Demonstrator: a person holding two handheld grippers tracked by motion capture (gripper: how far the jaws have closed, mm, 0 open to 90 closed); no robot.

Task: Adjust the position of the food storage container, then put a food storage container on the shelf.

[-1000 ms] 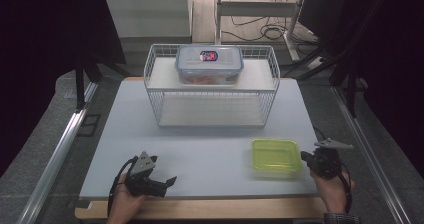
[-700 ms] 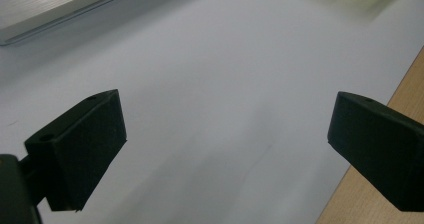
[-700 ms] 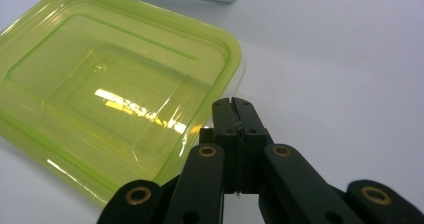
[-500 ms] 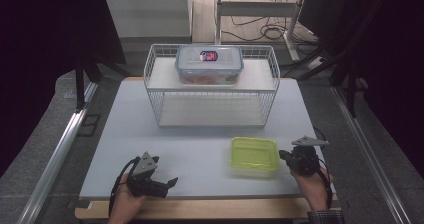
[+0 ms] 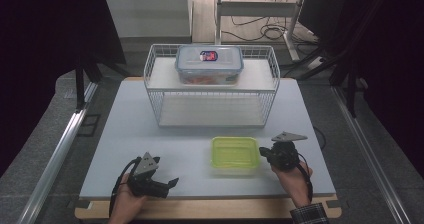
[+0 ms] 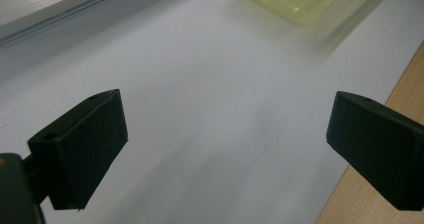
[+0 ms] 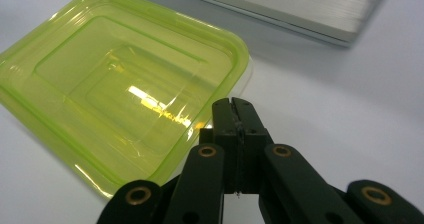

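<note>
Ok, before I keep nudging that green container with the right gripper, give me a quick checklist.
1. Right gripper jaws shut: ok.
2. Its tips at the green container rim; actual contact: cannot tell.
3. Container flat on the table: ok.
4. Left gripper open, nothing between its jaws: ok.
5. Bare table left of the container for sliding: ok.
6. Wire basket with the clear lidded box stands apart, farther back: ok.

Green container [image 5: 235, 154] shifted left, right tool [image 5: 264, 153] following

right gripper [image 7: 234, 102]: jaws pressed together, tips at container rim | yellow-green plastic container [image 7: 107, 86]: left, on white table [image 7: 325, 99] | wire basket base [image 7: 300, 9]: far
</note>
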